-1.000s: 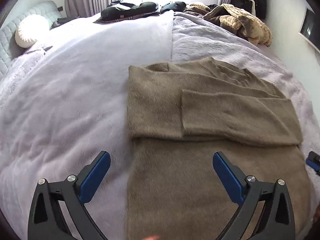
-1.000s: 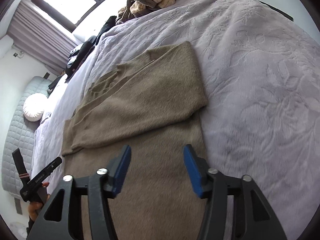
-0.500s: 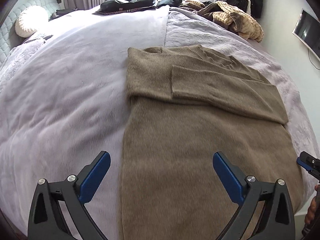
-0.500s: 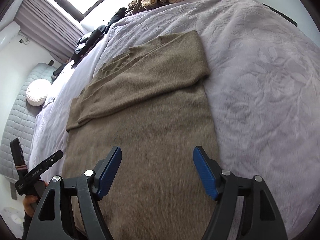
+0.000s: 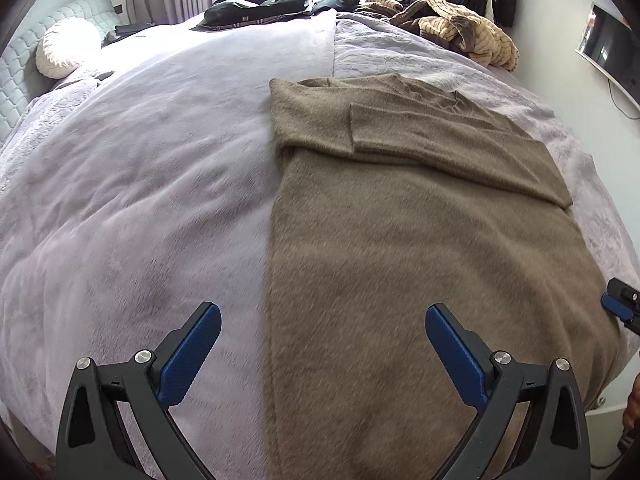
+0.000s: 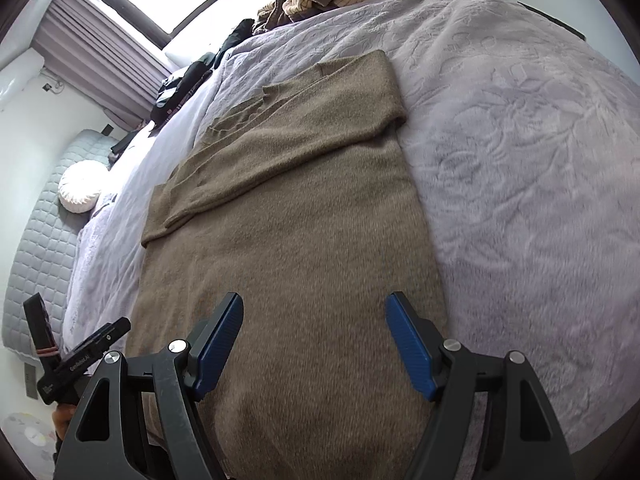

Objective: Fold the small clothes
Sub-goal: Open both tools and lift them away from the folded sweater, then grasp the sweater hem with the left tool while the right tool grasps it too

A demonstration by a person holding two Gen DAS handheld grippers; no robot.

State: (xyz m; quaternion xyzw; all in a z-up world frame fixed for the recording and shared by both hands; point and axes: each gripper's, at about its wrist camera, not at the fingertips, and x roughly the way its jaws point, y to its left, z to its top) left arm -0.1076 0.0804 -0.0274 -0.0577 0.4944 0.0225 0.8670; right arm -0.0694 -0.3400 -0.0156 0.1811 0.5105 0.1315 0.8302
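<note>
A brown sweater (image 5: 420,248) lies flat on the bed (image 5: 140,200), sleeves folded across its chest. Above its hem, the left gripper (image 5: 323,346) and right gripper (image 6: 314,338) spread fingers wide, holding nothing; the right's jaws have just been opening.

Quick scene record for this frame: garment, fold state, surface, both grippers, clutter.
garment: brown sweater, lying flat
fold state: both sleeves folded across the chest; body not folded
surface: grey bedspread
left gripper: open, holding nothing, over the sweater's left edge near the hem
right gripper: open, holding nothing, above the sweater's lower part
clutter: pile of clothes at the far side; round pillow
</note>
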